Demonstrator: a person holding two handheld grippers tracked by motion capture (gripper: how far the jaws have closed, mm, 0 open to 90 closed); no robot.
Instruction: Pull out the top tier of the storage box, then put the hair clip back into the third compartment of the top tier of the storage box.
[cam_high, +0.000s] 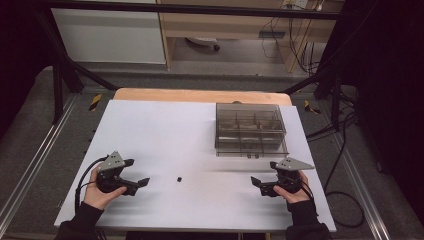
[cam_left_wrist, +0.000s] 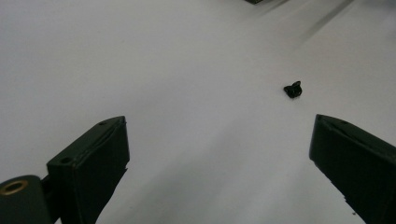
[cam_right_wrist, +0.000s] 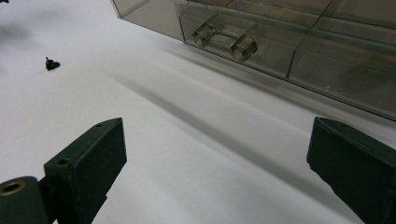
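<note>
A tiny black part (cam_high: 179, 178) lies on the white table top (cam_high: 165, 130), roughly midway between my two grippers. My left gripper (cam_high: 136, 172) rests near the front left, open and empty, pointing right toward the part. In the left gripper view the part (cam_left_wrist: 293, 89) sits ahead and to the right of the wide-spread jaws (cam_left_wrist: 219, 135). At the front right my right gripper (cam_high: 264, 173) is open and empty, pointing left. Its own view (cam_right_wrist: 217, 140) has the part (cam_right_wrist: 51, 64) far off at the left.
A smoky transparent box (cam_high: 250, 131) with several compartments stands at the back right of the table, its drawer handle (cam_right_wrist: 224, 39) facing my right gripper. A wooden edge (cam_high: 200, 95) runs behind the white top. Cables trail on the floor at the right.
</note>
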